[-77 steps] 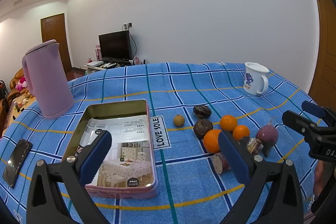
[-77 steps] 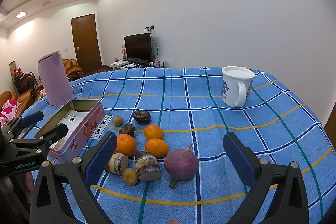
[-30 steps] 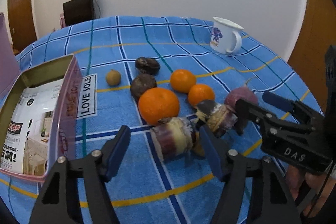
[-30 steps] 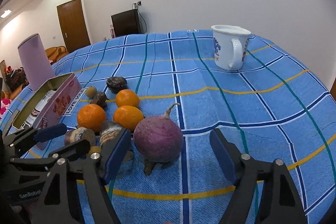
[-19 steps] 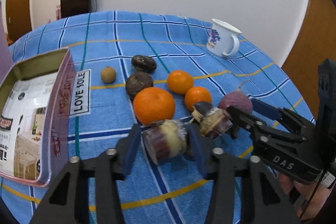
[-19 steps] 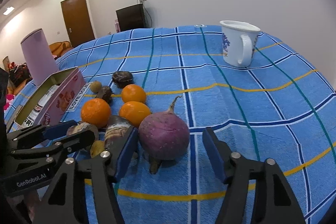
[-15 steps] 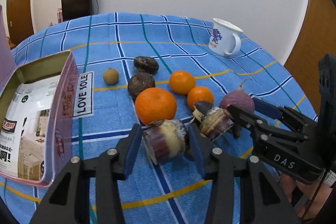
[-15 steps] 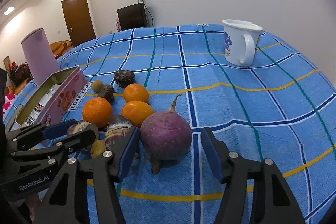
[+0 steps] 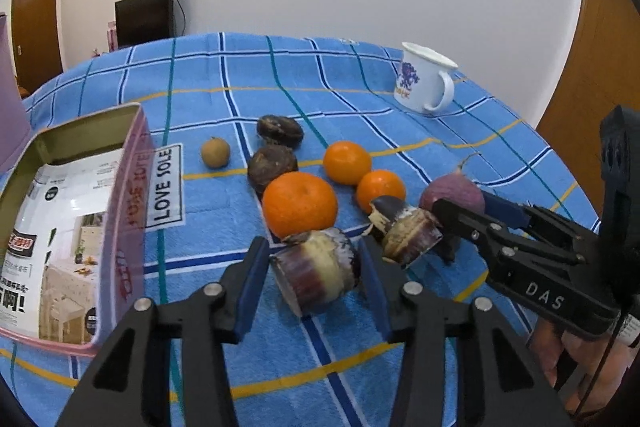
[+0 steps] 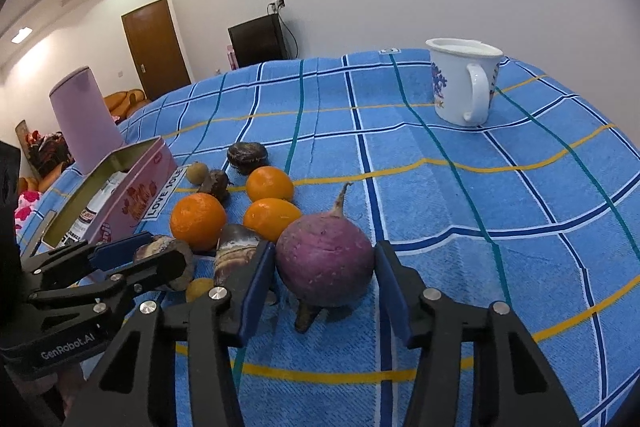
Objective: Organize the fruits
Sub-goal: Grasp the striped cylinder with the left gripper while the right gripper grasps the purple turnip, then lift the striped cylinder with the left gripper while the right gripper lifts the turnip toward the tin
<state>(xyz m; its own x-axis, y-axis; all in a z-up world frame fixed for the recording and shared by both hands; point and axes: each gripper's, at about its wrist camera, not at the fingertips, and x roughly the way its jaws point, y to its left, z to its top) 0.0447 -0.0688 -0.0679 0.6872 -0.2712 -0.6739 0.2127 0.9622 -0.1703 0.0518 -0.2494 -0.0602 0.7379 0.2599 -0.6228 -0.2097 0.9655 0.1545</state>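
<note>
My left gripper (image 9: 312,267) is shut on a purple-and-cream sugarcane piece (image 9: 316,267), which rests on the blue checked cloth. My right gripper (image 10: 324,275) has closed around a round purple turnip (image 10: 325,261), its pads touching both sides; the turnip still sits on the cloth. A second sugarcane piece (image 9: 404,227) lies between them. A large orange (image 9: 299,203), two smaller oranges (image 9: 347,162) (image 9: 380,187), two dark brown fruits (image 9: 272,165) (image 9: 279,131) and a small tan fruit (image 9: 215,152) lie behind. An open pink tin (image 9: 128,211) sits at the left.
A white mug (image 9: 424,83) stands at the back right of the table. A lilac jug (image 10: 86,119) stands behind the tin. A small yellow fruit (image 10: 199,287) lies by the sugarcane. The table edge runs close in front of both grippers.
Both grippers moved in low over the fruit and narrowed. The left jaws closed on the sugarcane piece and the right jaws closed against the turnip.
</note>
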